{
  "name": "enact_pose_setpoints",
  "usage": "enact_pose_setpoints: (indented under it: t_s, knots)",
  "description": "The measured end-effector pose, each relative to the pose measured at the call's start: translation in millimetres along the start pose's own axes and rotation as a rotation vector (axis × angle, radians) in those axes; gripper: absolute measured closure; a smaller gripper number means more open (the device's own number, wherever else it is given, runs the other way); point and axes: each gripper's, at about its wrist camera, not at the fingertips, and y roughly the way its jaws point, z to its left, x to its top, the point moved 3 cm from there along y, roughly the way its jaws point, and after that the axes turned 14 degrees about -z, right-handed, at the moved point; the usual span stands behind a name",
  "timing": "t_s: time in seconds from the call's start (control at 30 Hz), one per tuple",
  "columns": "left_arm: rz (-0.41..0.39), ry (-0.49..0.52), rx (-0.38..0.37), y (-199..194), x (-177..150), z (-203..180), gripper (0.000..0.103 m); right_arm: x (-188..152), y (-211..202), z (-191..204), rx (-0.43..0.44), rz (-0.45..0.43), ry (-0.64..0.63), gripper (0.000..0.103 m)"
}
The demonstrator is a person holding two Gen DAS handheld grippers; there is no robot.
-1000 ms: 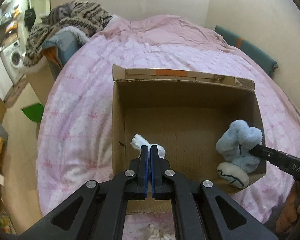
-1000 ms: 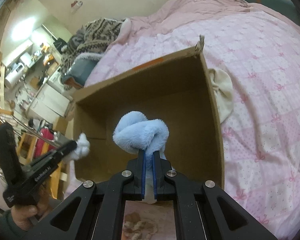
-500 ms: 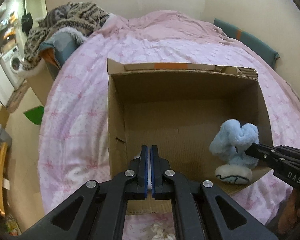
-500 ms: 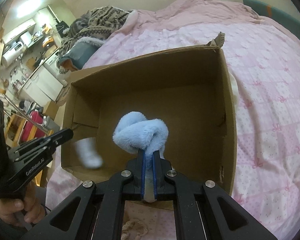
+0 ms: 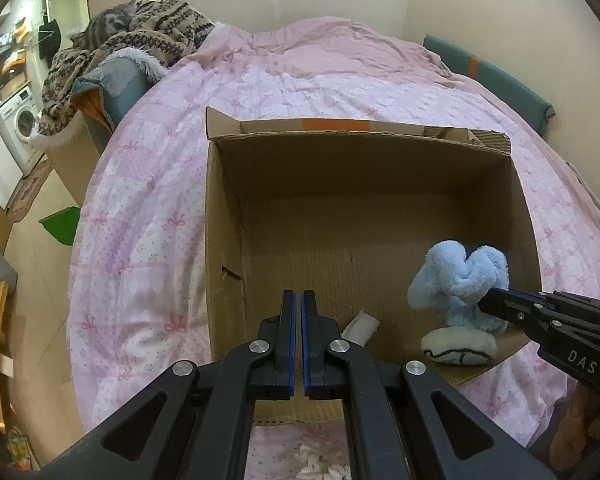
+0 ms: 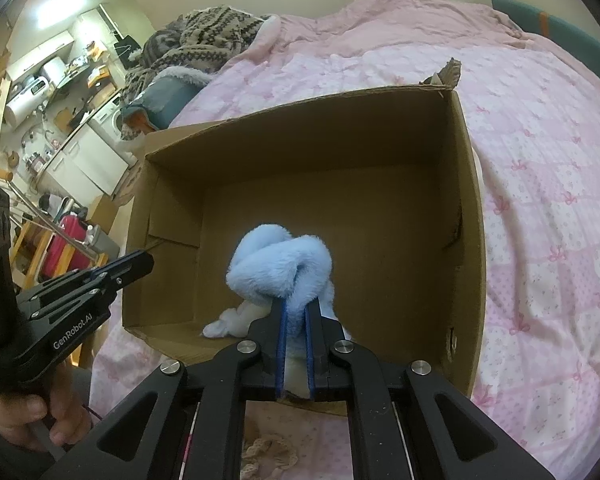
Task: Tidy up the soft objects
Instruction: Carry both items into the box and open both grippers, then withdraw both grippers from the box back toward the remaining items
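Note:
An open cardboard box [image 5: 220, 208] [image 6: 470, 200] stands on the pink bed. My right gripper [image 6: 296, 304] [image 5: 492, 302] is shut on a fluffy blue plush toy [image 6: 280, 264] [image 5: 458, 276] and holds it inside the box near its front right corner. The toy's white stitched foot [image 5: 458, 350] hangs low by the near wall. My left gripper [image 5: 296, 300] [image 6: 142, 260] is shut with nothing between its fingers, over the box's front left part. A small white sock [image 5: 360, 326] [image 6: 228, 320] lies loose on the box floor, apart from both grippers.
The pink quilt [image 5: 148, 216] surrounds the box. A patterned knit blanket [image 5: 140, 24] is piled at the bed's far left, and a teal cushion [image 5: 496, 76] lies along the right wall. A pale lacy cloth [image 5: 320, 466] lies on the bed in front of the box. The floor drops off to the left.
The white sock that stuck out past my left gripper's tips now lies free on the box floor. My right gripper has rolled a little and still holds the blue plush toy.

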Motion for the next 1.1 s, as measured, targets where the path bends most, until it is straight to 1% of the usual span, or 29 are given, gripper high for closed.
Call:
enact_pose_setpoints:
  t_s: [0.17,0.2,0.23,0.3,0.37,0.4,0.43,0.47,0.5,0.53,0.57,0.6,0.63,0.7,0.77,1.0,1.1]
  knots:
    - [-0.009,0.011,-0.007,-2.9,0.9,-2.3,0.099,1.3,-2.3,0.0,0.005,-0.011,0.005,0.092]
    - [-0.006,0.008,-0.012,-3.2,0.6,-2.8,0.098,2.2,-3.4,0.1,0.006,-0.014,0.006,0.09]
    - [-0.002,-0.001,-0.018,-3.6,0.7,-2.2,0.097,2.4,-3.8,0.1,0.003,-0.013,0.003,0.084]
    - [0.001,-0.009,-0.017,-4.2,0.8,-1.4,0.097,3.6,-5.7,0.6,0.003,-0.014,0.003,0.079]
    - [0.001,-0.017,-0.015,-4.7,1.4,0.1,0.096,6.7,-9.2,-0.5,0.004,-0.032,0.01,0.075]
    - [0.001,-0.021,-0.017,-4.6,1.9,-0.3,0.095,7.8,-10.9,-1.0,0.0,-0.042,0.012,0.069]
    - [0.001,-0.025,-0.021,-5.0,2.4,-0.4,0.092,9.5,-13.0,-1.6,-0.002,-0.053,0.016,0.053]
    - [-0.002,-0.026,-0.022,-5.6,2.6,-0.8,0.089,11.2,-14.9,-2.7,-0.006,-0.065,0.022,0.039]
    - [-0.007,-0.028,-0.022,-6.7,3.3,-1.0,0.081,12.5,-17.5,-4.2,-0.007,-0.082,0.029,0.025]
    - [-0.01,-0.03,-0.018,-8.0,3.7,-0.9,0.071,14.3,-20.3,-5.1,-0.009,-0.101,0.033,0.024]
    - [-0.016,-0.032,-0.016,-9.9,4.4,-1.3,0.065,15.6,-22.0,-5.9,-0.016,-0.112,0.033,0.024]
    - [-0.027,-0.035,-0.021,-12.9,6.0,-2.1,0.05,16.6,-22.6,-6.5,-0.021,-0.114,0.03,0.024]
    - [-0.038,-0.036,-0.027,-15.1,6.9,-2.7,0.039,17.5,-22.5,-7.0,-0.028,-0.116,0.028,0.024]
    - [-0.066,-0.038,-0.032,-20.3,9.5,-3.3,0.035,17.7,-22.9,-8.8,-0.033,-0.116,0.035,0.024]
    - [-0.077,-0.033,-0.027,-22.6,11.2,-4.2,0.035,17.6,-24.2,-9.6,-0.023,-0.116,0.046,0.024]
    - [-0.065,-0.057,-0.004,-21.7,10.8,1.6,0.034,18.8,-27.4,-9.5,-0.028,-0.121,0.039,0.024]
    - [-0.052,-0.076,-0.001,-21.8,9.1,5.7,0.034,20.8,-30.5,-8.4,-0.014,-0.123,0.045,0.024]
